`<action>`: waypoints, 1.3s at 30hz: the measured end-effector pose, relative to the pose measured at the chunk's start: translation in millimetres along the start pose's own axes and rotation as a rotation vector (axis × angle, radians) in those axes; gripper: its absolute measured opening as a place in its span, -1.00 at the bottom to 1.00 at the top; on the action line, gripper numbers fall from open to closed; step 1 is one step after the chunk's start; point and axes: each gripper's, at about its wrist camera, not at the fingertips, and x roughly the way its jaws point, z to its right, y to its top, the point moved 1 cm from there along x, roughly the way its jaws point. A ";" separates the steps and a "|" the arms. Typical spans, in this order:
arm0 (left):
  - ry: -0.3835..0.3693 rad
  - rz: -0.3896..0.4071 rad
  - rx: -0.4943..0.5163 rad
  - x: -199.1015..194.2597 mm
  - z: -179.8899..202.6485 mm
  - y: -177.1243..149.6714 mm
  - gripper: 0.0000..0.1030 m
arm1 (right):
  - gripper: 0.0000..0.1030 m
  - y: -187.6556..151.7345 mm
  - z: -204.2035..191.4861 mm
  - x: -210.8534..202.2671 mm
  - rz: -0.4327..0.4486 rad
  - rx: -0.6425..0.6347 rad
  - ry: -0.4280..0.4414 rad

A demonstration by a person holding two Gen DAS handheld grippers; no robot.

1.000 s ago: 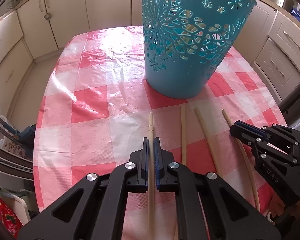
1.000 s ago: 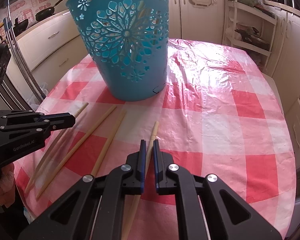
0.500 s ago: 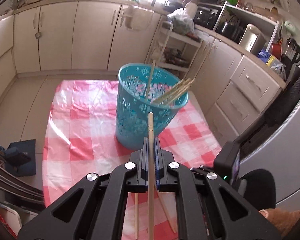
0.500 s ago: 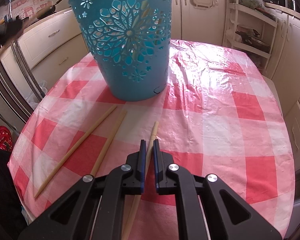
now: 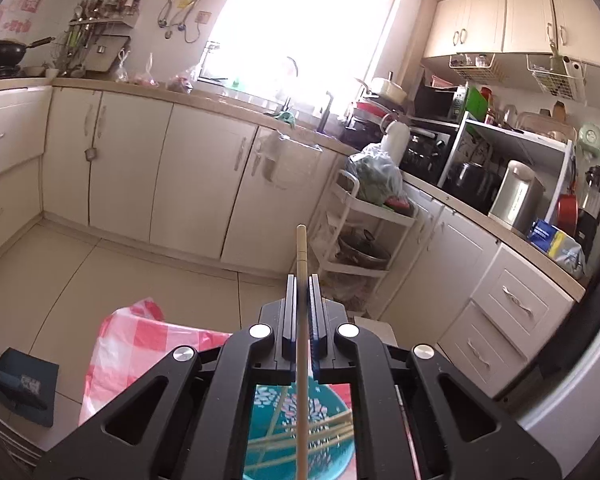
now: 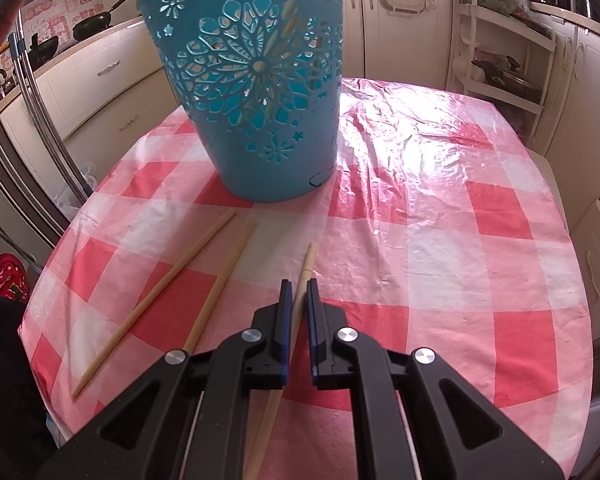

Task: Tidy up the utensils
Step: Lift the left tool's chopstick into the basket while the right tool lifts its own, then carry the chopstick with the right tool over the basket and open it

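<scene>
Standing at upper centre of the right view, the teal basket (image 6: 260,96) is unmoved on the desk (image 6: 440,216). The left claw (image 5: 302,292), pinching one chopstick (image 5: 301,264), has been raised above the basket; release appears imminent. The right claw (image 6: 299,300) straddles another chopstick (image 6: 306,268), narrowly parted.

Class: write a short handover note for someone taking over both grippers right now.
Left gripper: shut on a chopstick, held above the basket.
Right gripper: low over the table, fingers either side of a chopstick on the cloth; grip unclear.
Done: several chopsticks in the basket.
Left: drop the held one; collect three from the table, two lying left.
</scene>
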 end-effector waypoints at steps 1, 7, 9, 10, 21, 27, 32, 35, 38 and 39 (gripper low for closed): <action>0.014 0.008 -0.001 10.4 -1.0 0.6 -0.90 | -0.84 0.2 0.7 0.2 -0.001 0.002 0.002; 0.062 -0.026 -0.003 56.8 -9.1 -15.6 -0.90 | -0.84 1.8 2.3 0.8 -0.004 0.013 0.019; 0.073 -0.042 0.016 62.4 -8.8 -23.3 -0.90 | -0.84 2.3 3.2 1.0 -0.005 0.014 0.023; 0.078 -0.049 0.027 63.9 -9.0 -27.5 -0.90 | -0.84 2.5 3.3 1.1 -0.006 0.015 0.024; 0.161 -0.177 0.114 29.4 -23.9 -74.6 0.04 | -0.83 2.9 10.7 -0.2 -0.026 0.062 0.065; 0.233 -0.170 0.078 -32.3 -60.9 -96.5 0.40 | -0.83 -1.5 0.1 -2.3 -0.015 -0.010 0.005; 0.283 -0.221 0.017 -48.0 -98.8 -128.7 0.44 | -0.86 -5.4 -15.1 -2.8 -0.004 -0.116 -0.067; 0.330 -0.270 -0.017 -40.8 -118.8 -144.4 0.44 | -0.89 -5.8 -5.1 -9.3 -0.019 -0.058 -0.019; 0.330 -0.302 -0.071 -36.0 -132.7 -151.6 0.44 | -0.89 -0.4 4.5 -31.9 0.025 0.000 0.065; 0.336 -0.303 -0.071 -35.6 -133.3 -151.8 0.44 | -0.89 2.9 5.7 -40.8 0.048 0.011 0.093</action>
